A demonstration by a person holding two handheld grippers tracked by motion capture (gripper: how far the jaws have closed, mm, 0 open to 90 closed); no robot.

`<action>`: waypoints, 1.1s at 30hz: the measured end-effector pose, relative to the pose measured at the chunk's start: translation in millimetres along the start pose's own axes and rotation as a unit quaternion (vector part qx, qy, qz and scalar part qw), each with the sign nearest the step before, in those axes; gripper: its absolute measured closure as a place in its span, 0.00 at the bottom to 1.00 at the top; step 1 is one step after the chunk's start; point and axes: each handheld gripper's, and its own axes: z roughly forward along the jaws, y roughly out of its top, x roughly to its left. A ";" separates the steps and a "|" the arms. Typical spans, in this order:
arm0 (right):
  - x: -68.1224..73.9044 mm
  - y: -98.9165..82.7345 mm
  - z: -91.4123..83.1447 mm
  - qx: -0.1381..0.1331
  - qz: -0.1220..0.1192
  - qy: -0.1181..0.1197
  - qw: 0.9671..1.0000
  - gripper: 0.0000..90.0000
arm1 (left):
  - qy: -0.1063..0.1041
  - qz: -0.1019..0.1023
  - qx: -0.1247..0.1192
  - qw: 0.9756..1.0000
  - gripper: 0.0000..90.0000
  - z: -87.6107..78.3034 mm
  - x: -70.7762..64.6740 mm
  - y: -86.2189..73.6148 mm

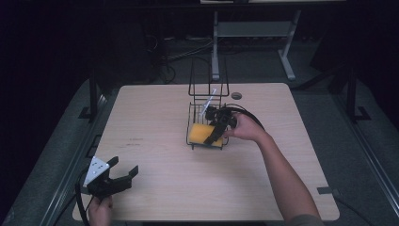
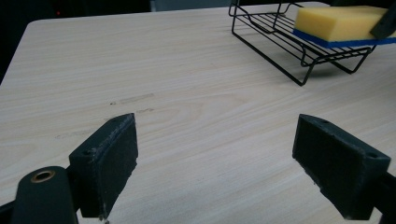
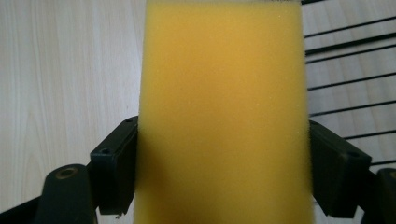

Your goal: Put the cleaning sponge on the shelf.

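At centre frame of the high view, my right gripper (image 1: 215,132) reaches over the wire rack (image 1: 208,101) and has its jaws on either side of the yellow sponge (image 1: 201,134). My right gripper view confirms the hold: the sponge (image 3: 224,112) runs up the middle of the frame, and both black jaws press flush against its long sides, closed as far as the foam allows. To the right of the sponge in that view, the black wires of the rack (image 3: 345,70) cross the pale table (image 3: 70,70).

My left gripper view shows the sponge (image 2: 343,21) at upper right, its blue underside resting on the low tray of the rack (image 2: 299,56), with one jaw of my other gripper touching its right end. Whether the sponge bears its full weight on the wires or is slightly lifted, I cannot tell.

At lower left of the high view, my left gripper (image 1: 123,175) hovers near the table's near edge, well apart from the rack. Its jaws stand wide apart with nothing between them; bare table (image 2: 187,93) lies beyond.

Progress, as I judge it: the sponge is at the rack and firmly gripped. If the work is to place it there, the sponge is seated and only the release and withdrawal remain; if the work is to take it out, the grasp is made and the lift and carry are still to come. The pictures alone do not settle which.
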 end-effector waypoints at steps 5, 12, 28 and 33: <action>-6.3 0.8 2.9 0.011 0.001 -0.007 1.000 0.24 | 0.001 0.000 0.000 1.000 0.15 -0.3 0.1 -0.1; -16.2 6.4 4.2 0.009 0.003 -0.004 1.000 0.24 | 0.002 -0.002 0.000 1.000 0.15 -1.0 0.7 -0.4; -29.9 -1.3 5.1 -0.002 0.020 -0.011 1.000 0.24 | 0.003 0.001 0.000 1.000 0.15 -1.0 0.3 -0.4; -31.9 -1.4 7.0 -0.001 0.022 -0.010 1.000 0.24 | 0.003 0.002 0.002 1.000 0.15 -1.0 0.4 -0.4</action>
